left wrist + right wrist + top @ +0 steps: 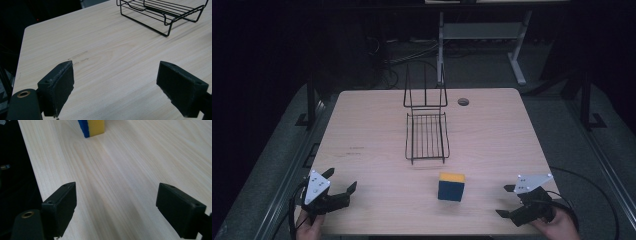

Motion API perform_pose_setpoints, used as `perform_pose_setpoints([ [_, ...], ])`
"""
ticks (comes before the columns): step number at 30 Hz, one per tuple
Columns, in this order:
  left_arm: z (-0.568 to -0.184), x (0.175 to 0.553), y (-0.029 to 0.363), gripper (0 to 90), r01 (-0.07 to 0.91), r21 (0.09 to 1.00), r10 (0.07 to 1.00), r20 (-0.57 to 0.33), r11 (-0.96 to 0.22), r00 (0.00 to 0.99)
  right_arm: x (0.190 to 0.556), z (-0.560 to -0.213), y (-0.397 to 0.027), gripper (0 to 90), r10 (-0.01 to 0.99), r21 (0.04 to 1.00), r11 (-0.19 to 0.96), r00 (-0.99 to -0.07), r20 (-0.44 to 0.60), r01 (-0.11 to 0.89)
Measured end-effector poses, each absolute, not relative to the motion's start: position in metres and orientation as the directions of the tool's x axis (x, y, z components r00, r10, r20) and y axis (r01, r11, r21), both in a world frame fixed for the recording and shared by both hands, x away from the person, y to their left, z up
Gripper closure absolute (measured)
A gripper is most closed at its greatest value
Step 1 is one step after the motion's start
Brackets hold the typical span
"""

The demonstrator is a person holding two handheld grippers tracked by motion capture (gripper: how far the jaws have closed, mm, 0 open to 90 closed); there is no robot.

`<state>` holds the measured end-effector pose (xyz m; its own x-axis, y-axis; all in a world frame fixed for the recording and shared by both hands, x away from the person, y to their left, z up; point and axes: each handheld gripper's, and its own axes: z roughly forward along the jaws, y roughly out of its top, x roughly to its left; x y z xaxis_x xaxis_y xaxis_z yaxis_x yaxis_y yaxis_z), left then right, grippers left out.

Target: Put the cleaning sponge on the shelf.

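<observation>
The blue-and-yellow sponge block (pixel 451 186) bears no readable writing and stands just in front of the wire rack (pixel 427 136). Left gripper (pixel 341 186) and right gripper (pixel 506 201), well apart either side of it, gape wide, their 2 jaws apiece holding nothing.

left gripper (pixel 115 87) has its jaws spread wide over bare wooden table (pixel 105 57), nothing between them, with a black wire rack (pixel 162 12) up at 1 o'clock
</observation>
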<state>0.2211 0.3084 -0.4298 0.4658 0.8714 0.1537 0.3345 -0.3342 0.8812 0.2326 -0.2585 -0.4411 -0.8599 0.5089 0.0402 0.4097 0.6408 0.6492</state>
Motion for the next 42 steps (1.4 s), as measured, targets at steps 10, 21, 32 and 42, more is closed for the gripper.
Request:
perform_pose_setpoints([
  [10,-0.430,0.221,0.309,13.9,0.337,0.881,0.874,0.153,-0.332,0.461,0.234,-0.436,-0.244,16.7,0.471,0.642,0.663,-0.881,0.042,0.385],
  [21,-0.430,0.221,0.309,13.9,0.337,0.881,0.874,0.153,-0.333,0.462,0.235,-0.432,-0.231,16.7,0.438,0.622,0.693,-0.898,0.038,0.364],
  [32,-0.430,0.221,0.310,13.9,0.338,0.881,0.874,0.152,-0.332,0.461,0.238,-0.429,-0.218,16.8,0.399,0.624,0.706,-0.916,0.041,0.336],
  [42,-0.429,0.221,0.311,13.9,0.336,0.883,0.876,0.151,-0.328,0.458,0.243,-0.425,-0.200,16.8,0.358,0.621,0.725,-0.933,0.032,0.300],
])
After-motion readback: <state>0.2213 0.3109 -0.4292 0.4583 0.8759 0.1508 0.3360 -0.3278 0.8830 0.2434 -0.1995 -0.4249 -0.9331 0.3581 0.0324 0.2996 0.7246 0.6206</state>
